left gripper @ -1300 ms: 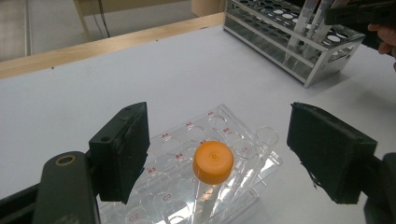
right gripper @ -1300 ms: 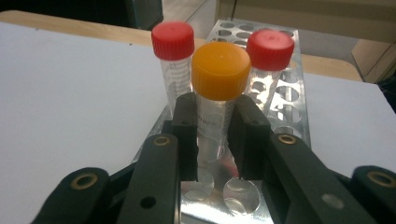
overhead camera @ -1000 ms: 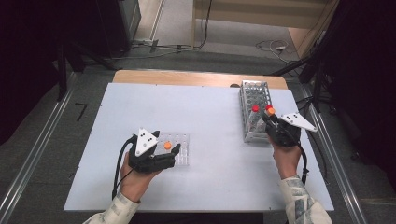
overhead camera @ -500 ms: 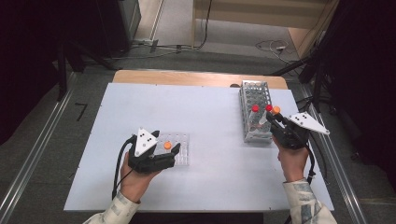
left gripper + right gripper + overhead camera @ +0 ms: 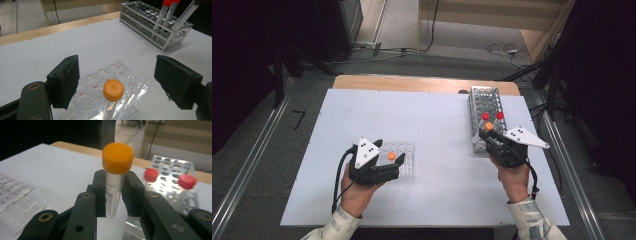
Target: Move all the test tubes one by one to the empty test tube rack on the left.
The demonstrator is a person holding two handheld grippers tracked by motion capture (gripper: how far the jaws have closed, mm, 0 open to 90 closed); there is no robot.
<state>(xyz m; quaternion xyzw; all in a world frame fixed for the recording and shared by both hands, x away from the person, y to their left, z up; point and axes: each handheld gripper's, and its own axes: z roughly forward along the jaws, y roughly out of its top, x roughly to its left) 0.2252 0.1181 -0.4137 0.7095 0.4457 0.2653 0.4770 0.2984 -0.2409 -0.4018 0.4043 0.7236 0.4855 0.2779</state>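
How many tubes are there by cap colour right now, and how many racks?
Orange-capped tubes: 2, one in the clear rack, one held in the right gripper
Red-capped tubes: 2, both in the metal rack
Racks: 2, clear rack, metal rack
Total: 6

High cam sits above the person's side, looking fwd and down over the whole table; each gripper cam rides low and close along its own jaws, and all three share the metal rack w/ red-capped tubes.
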